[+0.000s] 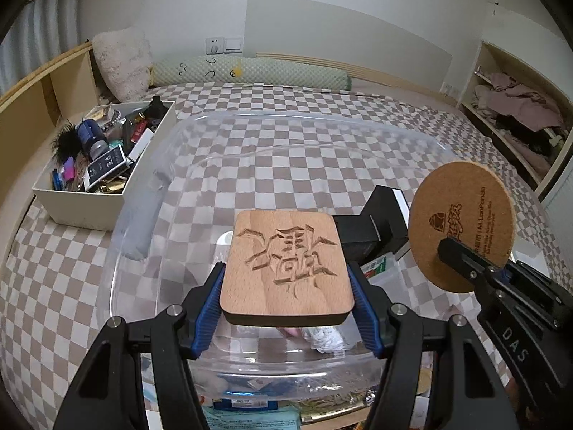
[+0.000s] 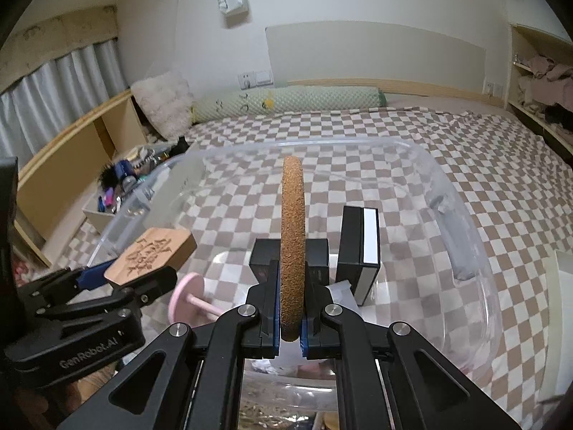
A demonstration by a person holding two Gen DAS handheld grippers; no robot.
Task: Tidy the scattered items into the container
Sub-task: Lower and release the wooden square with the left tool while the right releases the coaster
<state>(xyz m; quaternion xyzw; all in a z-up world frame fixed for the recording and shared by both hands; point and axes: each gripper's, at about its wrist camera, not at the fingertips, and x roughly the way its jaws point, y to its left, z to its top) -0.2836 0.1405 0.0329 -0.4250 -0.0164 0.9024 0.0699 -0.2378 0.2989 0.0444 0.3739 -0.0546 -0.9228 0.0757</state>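
My left gripper (image 1: 288,286) is shut on a carved wooden block (image 1: 286,261), held flat above the clear plastic container (image 1: 200,129). It also shows in the right wrist view (image 2: 150,258), at the left. My right gripper (image 2: 290,308) is shut on a round cork coaster (image 2: 293,243), held on edge over the container (image 2: 465,208). The coaster (image 1: 462,225) shows at the right in the left wrist view. Inside the container stand black boxes (image 2: 360,251) and a pink spool-like item (image 2: 188,295).
A white box (image 1: 82,200) full of small items sits on the checkered bed (image 1: 322,104) to the left. Pillows (image 1: 250,71) lie at the headboard. Shelves with clothes (image 1: 515,107) are at the right. Loose packets (image 1: 250,408) lie in front of the container.
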